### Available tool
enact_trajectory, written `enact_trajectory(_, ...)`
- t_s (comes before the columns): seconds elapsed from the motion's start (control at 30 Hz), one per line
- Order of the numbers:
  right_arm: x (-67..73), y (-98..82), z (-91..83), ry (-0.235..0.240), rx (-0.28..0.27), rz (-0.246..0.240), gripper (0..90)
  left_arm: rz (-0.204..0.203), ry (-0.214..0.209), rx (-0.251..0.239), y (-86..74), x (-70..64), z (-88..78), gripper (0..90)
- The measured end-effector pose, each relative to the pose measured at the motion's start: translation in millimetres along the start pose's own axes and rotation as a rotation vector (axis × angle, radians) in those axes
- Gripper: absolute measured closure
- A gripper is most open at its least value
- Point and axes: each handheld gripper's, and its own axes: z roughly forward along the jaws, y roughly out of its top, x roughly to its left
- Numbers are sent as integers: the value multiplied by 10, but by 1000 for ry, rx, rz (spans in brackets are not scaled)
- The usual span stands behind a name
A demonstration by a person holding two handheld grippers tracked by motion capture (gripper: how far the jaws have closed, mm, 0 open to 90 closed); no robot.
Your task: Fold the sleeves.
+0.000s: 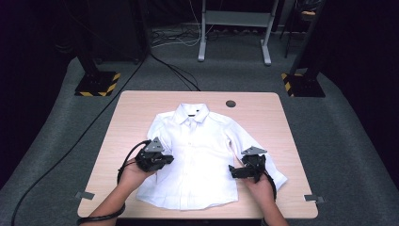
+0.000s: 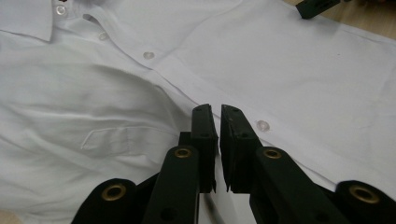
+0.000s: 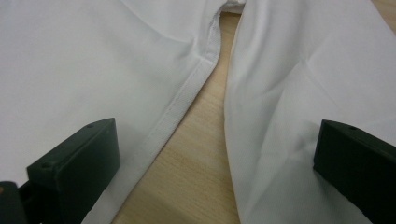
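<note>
A white button-up shirt [image 1: 197, 155] lies flat on the wooden table [image 1: 136, 113], front up, collar at the far side. My left gripper [image 1: 168, 159] rests over the shirt's left side; in its own view the left gripper [image 2: 217, 112] hovers just above the button placket [image 2: 262, 125] beside a chest pocket [image 2: 107, 140], jaws only a narrow slit apart with no cloth between them. My right gripper [image 1: 232, 170] sits by the shirt's right edge. There the right gripper [image 3: 215, 135] stands open wide, its jaws either side of the gap between the shirt's side seam [image 3: 180, 100] and the sleeve [image 3: 289, 93].
A dark round grommet [image 1: 230, 103] sits near the table's far edge. Grey tape tabs [image 1: 84, 195] mark the near corners. Beyond the table are cables, stand bases with yellow-black stripes [image 1: 96, 84] and a white frame [image 1: 235, 28].
</note>
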Motion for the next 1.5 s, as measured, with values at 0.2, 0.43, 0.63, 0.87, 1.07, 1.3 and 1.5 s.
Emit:
enact_trajectory(0.2, 0, 0, 0, 0, -1, 0, 0, -23, -28, -7, 32, -21, 86, 776)
enact_trajectory(0.43, 0, 0, 0, 0, -1, 0, 0, -64, -64, -31, 43, -57, 206, 645)
enact_trajectory(0.63, 0, 0, 0, 0, -1, 0, 0, -64, -41, -58, 44, -114, 203, 455)
enact_trajectory(0.87, 0, 0, 0, 0, -1, 0, 0, -29, -36, -13, -51, -235, 264, 349)
enact_trajectory(1.07, 0, 0, 0, 0, -1, 0, 0, 2, -42, 42, -103, -331, 385, 334)
enact_trajectory(1.3, 0, 0, 0, 0, 0, 0, 0, -5, -29, 66, -162, -328, 450, 326)
enact_trajectory(1.5, 0, 0, 0, 0, -1, 0, 0, -4, -27, 69, -193, -334, 478, 316)
